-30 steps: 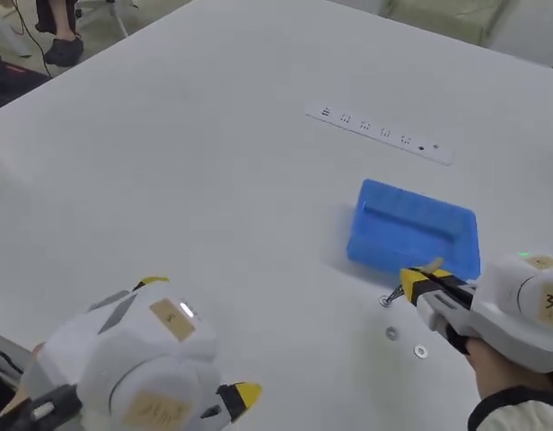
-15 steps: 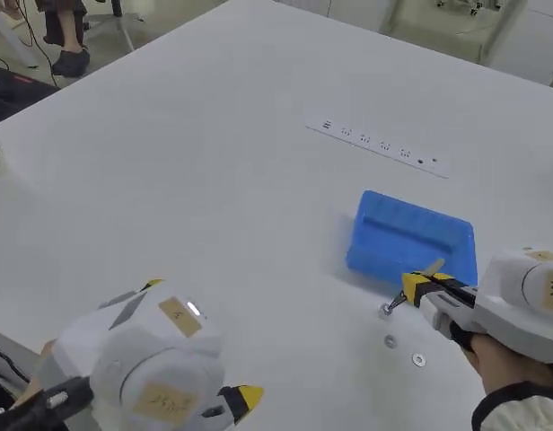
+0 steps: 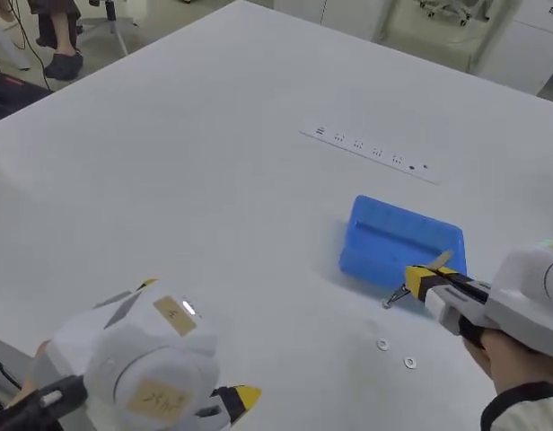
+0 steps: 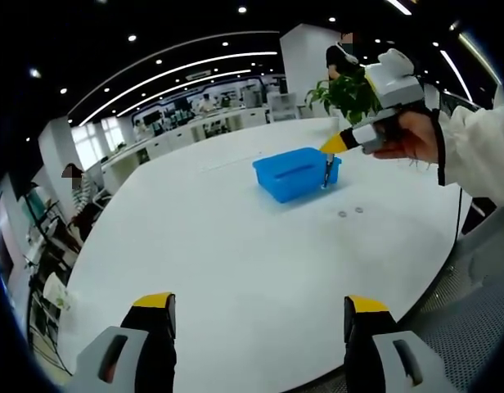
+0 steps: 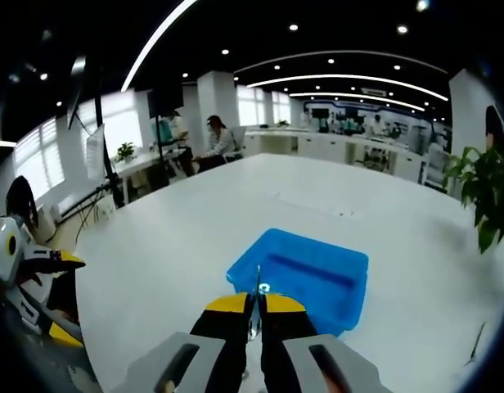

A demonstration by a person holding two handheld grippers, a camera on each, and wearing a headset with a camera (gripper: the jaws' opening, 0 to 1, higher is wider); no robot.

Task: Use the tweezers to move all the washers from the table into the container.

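My right gripper (image 3: 426, 282) is shut on a pair of metal tweezers (image 3: 398, 294) that point down beside the near wall of the blue container (image 3: 400, 239). In the right gripper view a small washer (image 5: 263, 288) sits at the tips of the tweezers (image 5: 258, 277), in front of the container (image 5: 317, 282). Two more washers (image 3: 382, 345) (image 3: 409, 363) lie on the white table just nearer than the container. My left gripper (image 3: 197, 339) hangs open and holds nothing at the near left, far from the container. The left gripper view shows the right gripper (image 4: 350, 141) over the container (image 4: 297, 173).
A flat strip with sockets (image 3: 371, 151) is set into the table (image 3: 187, 162) behind the container. A person's feet and chair legs (image 3: 61, 49) stand on the floor at the far left. The table's near edge runs under my left gripper (image 4: 260, 307).
The tweezers' tip, which touched a washer on the table, has risen a little toward the container's near wall with the washer. The head camera has tilted. My left gripper stays open.
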